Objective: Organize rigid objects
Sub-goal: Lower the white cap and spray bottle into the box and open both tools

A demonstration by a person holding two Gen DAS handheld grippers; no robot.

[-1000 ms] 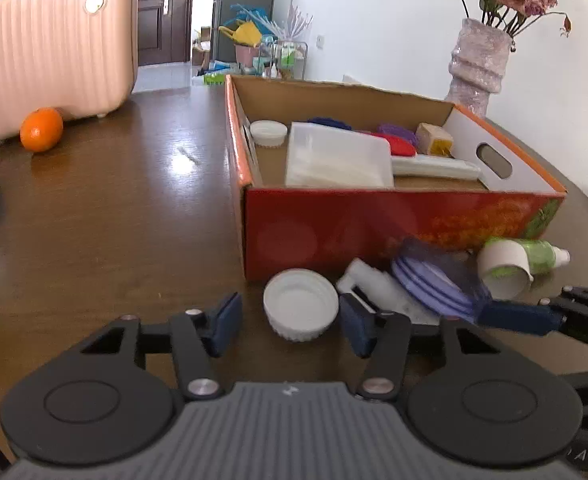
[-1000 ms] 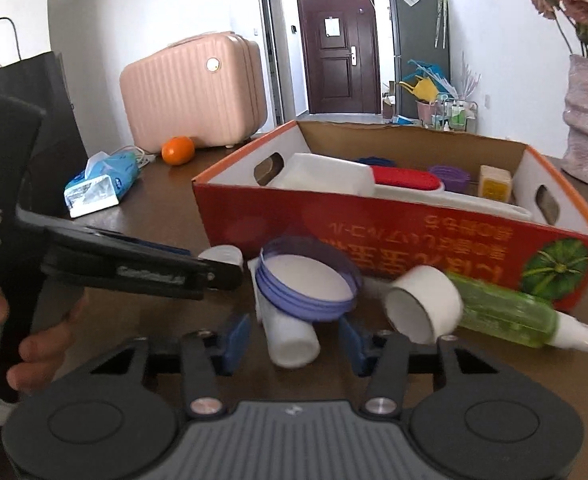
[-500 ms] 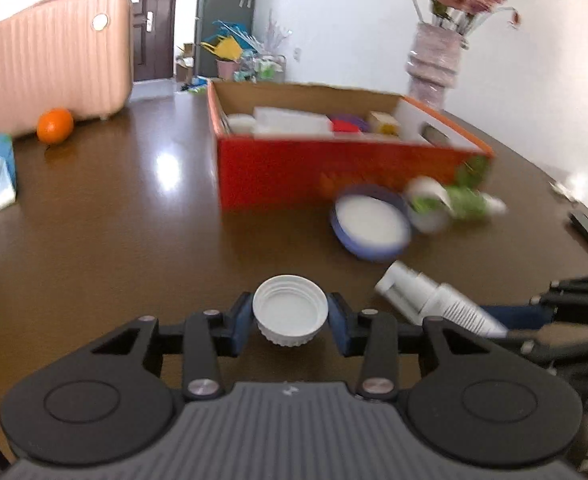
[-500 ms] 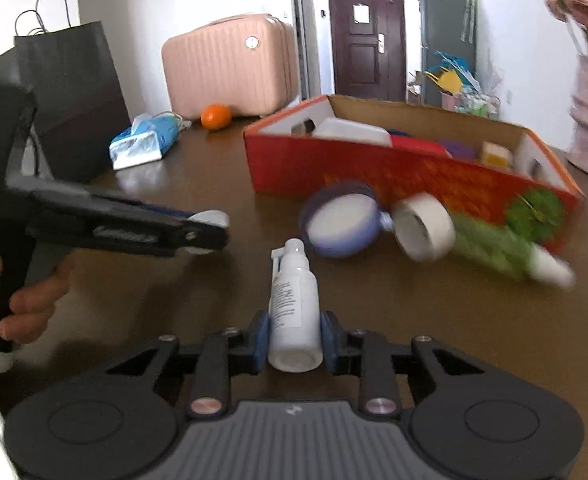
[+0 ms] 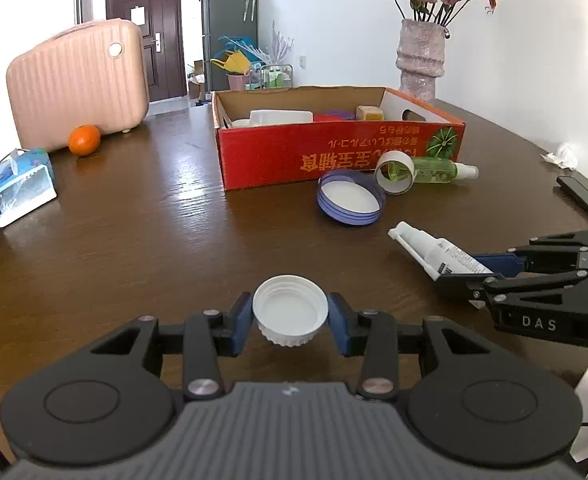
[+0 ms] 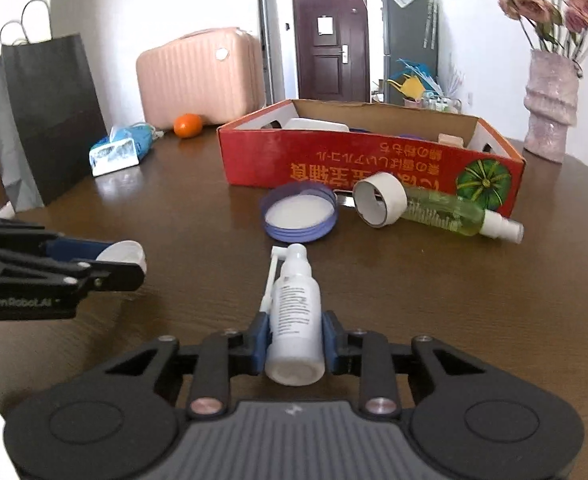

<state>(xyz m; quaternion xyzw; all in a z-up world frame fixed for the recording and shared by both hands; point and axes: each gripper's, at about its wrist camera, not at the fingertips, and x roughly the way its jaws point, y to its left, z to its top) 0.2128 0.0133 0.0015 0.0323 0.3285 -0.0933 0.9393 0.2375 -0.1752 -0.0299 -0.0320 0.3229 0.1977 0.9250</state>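
L gripper (image 5: 290, 317) clamps white cap (image 5: 290, 309), R gripper (image 6: 295, 343) clamps spray bottle (image 6: 296, 320); red box (image 5: 333, 152) part-filled.

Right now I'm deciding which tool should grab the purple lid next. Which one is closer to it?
Right. The right tool, holding the white bottle, points straight at the purple lid; the left tool, holding a white cap, sits farther back.

Bright daylight, tabletop (image 5: 142, 216) glare, fisheye-warped edges
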